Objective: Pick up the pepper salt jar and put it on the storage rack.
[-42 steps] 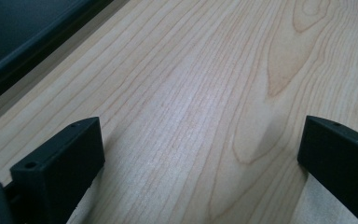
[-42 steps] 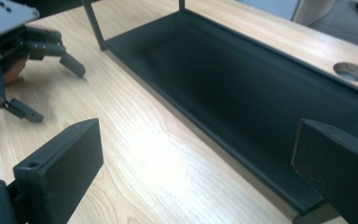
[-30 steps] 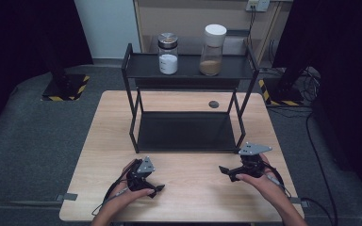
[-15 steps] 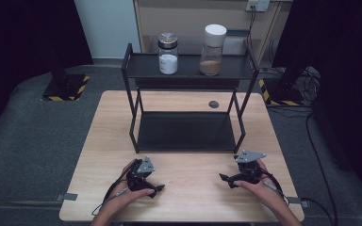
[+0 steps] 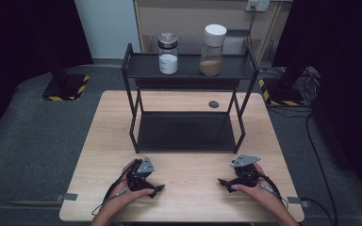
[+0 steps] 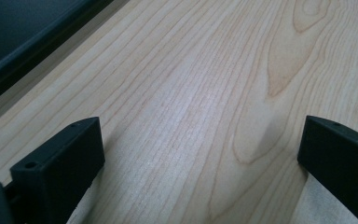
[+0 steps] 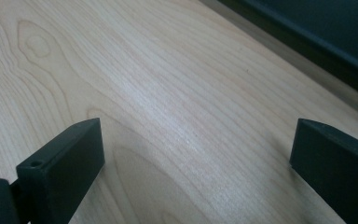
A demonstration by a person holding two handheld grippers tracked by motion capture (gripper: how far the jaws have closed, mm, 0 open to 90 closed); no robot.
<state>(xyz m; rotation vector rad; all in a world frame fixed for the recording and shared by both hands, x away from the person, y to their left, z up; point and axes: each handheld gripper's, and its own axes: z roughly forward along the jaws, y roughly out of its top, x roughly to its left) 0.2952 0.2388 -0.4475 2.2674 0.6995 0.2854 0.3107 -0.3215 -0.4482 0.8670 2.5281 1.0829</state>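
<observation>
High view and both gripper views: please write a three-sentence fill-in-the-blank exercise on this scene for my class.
1. Both jars stand on the ____ shelf of the black rack.
2. The jar of white powder stands to the ____ of the jar of brown powder in the high view.
3. The left tongs and the right tongs both have their jaws ____.

Missing words: top; left; open

Two jars (image 5: 168, 53) (image 5: 212, 49) stand on a black rack (image 5: 188, 70)

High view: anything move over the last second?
The right gripper drew back toward the person and now sits low near the table's front edge, jaws open on bare wood. Nothing was gripped or let go. The left gripper, rack and both jars, one white-filled, one brown-filled, stayed put.
</observation>
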